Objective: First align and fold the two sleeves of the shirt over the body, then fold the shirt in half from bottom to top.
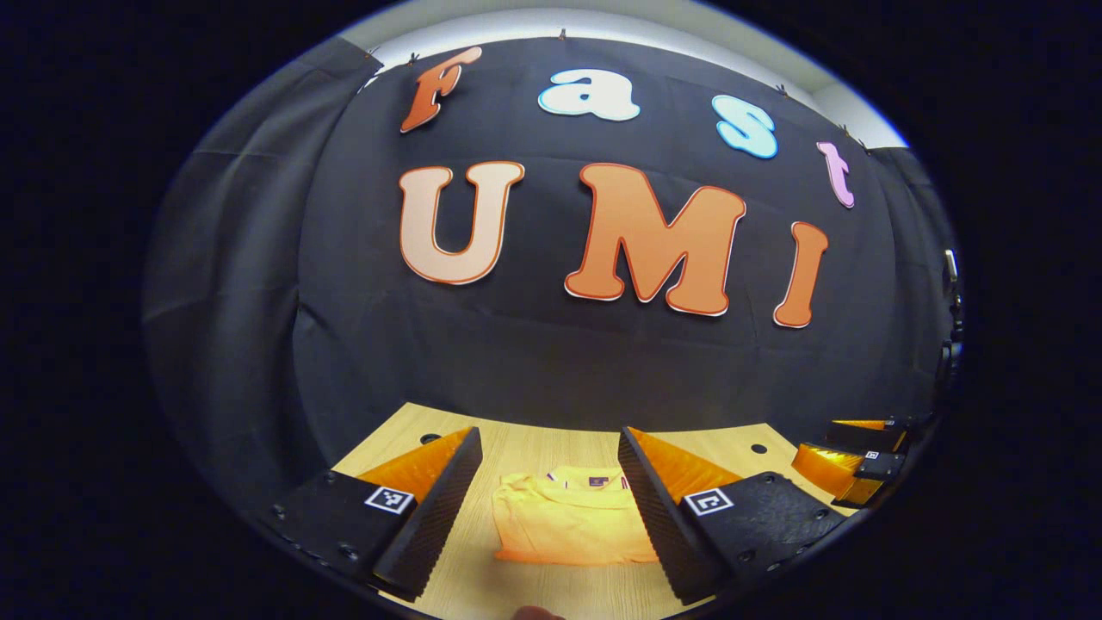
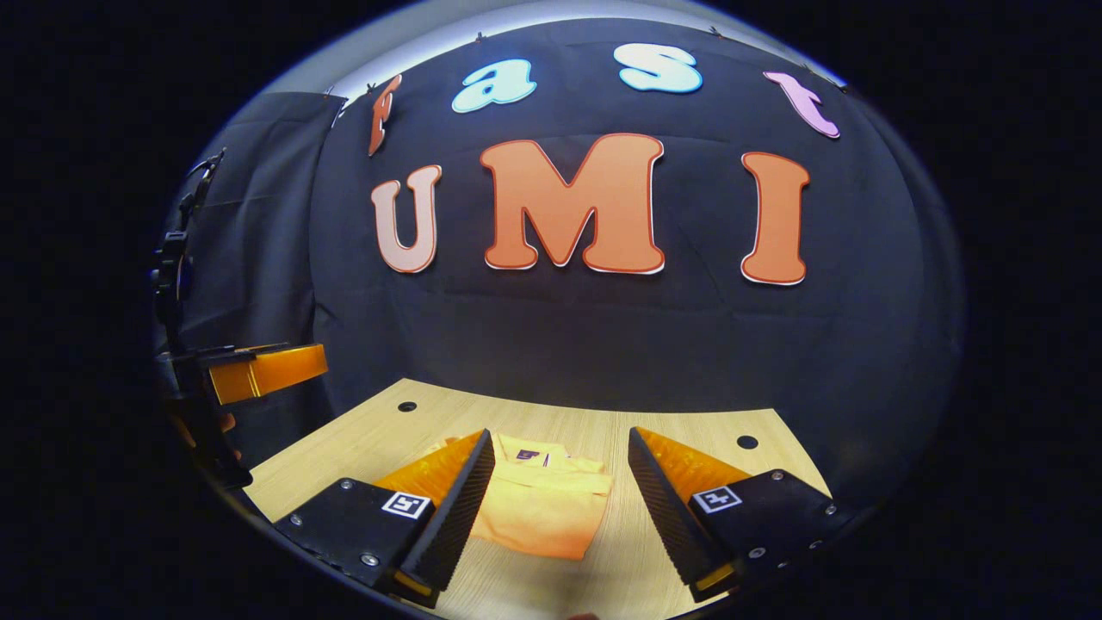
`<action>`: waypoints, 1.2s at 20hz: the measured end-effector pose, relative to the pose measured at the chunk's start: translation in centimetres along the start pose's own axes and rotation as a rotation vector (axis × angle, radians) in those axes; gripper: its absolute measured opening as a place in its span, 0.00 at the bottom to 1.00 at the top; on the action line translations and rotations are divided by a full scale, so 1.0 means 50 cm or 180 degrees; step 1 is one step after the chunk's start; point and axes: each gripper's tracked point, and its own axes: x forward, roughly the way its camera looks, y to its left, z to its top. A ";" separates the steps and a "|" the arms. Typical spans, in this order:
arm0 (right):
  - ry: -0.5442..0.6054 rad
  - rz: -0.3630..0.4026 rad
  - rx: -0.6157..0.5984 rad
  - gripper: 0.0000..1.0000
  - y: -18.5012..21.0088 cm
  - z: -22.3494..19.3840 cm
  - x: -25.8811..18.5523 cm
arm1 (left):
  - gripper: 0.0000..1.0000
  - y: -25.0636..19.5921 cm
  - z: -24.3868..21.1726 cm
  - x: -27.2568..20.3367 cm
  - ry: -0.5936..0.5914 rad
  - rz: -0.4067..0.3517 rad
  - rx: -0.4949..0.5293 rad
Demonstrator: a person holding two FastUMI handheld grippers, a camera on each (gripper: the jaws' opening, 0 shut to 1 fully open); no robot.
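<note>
Folded already, by the look of it: shirt (image 1: pixel 572 521) lying as a compact yellow rectangle on the wooden table (image 1: pixel 534 439), collar and label at the far edge, no sleeve sticking out to either side, near edge showing a doubled layer. Judged from that, sleeves in and the bottom-to-top fold made — little or nothing left beyond perhaps squaring the bundle (one corner sits a touch askew in the right gripper view). Left gripper (image 1: pixel 551 508) held above the near side of the table, jaws spread wide, nothing between them, shirt framed in the gap but apart from both fingers. Right gripper (image 2: pixel 560 508) likewise wide and empty, hanging clear of the cloth — shirt (image 2: pixel 542 508) beyond and below it, slightly left of centre on the table (image 2: pixel 671 430).
</note>
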 end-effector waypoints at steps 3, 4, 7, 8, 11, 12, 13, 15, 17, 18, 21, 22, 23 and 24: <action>0.0139 -0.0007 -0.0058 0.96 0.000 -0.034 -0.019 | 0.98 0.001 -0.015 -0.023 -0.0010 0.0020 -0.0176; 0.0133 -0.0009 -0.0067 0.96 0.002 -0.033 -0.024 | 0.98 0.004 -0.020 -0.027 -0.0014 0.0036 -0.0206; 0.0078 0.0006 -0.0046 0.96 0.001 -0.032 -0.034 | 0.98 0.009 -0.020 -0.038 -0.0090 0.0060 -0.0221; 0.0046 0.0007 -0.0042 0.96 0.000 -0.029 -0.037 | 0.98 0.004 -0.021 -0.042 -0.0113 0.0033 -0.0235; -0.0080 0.0033 -0.0028 0.96 0.001 -0.018 -0.040 | 0.98 -0.015 -0.026 -0.054 -0.0117 -0.0010 -0.0162; -0.0107 0.0050 -0.0034 0.96 0.005 -0.015 -0.044 | 0.98 -0.020 -0.029 -0.059 -0.0112 -0.0013 -0.0119; -0.0122 0.0056 -0.0053 0.96 0.005 -0.015 -0.048 | 0.98 -0.024 -0.029 -0.061 -0.0129 -0.0007 -0.0066; -0.0124 0.0068 -0.0090 0.97 0.007 -0.019 -0.053 | 0.98 -0.034 -0.021 -0.070 -0.0224 0.0005 0.0083; -0.0145 0.0066 -0.0121 0.97 0.006 -0.020 -0.058 | 0.98 -0.044 -0.023 -0.079 -0.0233 0.0004 0.0207; -0.0147 0.0089 -0.0127 0.97 0.009 -0.022 -0.061 | 0.98 -0.049 -0.028 -0.084 -0.0232 -0.0012 0.0236; -0.0164 0.0109 -0.0091 0.97 0.009 -0.024 -0.073 | 0.98 -0.063 -0.032 -0.092 -0.0234 -0.0016 0.0282; -0.0194 0.0121 -0.0071 0.97 0.007 -0.018 -0.076 | 0.98 -0.061 -0.035 -0.100 -0.0241 -0.0019 0.0286; -0.0227 0.0133 -0.0061 0.97 0.008 -0.015 -0.081 | 0.95 -0.066 -0.035 -0.104 -0.0257 -0.0035 0.0273; -0.0252 0.0148 -0.0059 0.98 0.007 -0.014 -0.084 | 0.96 -0.069 -0.036 -0.109 -0.0274 -0.0041 0.0265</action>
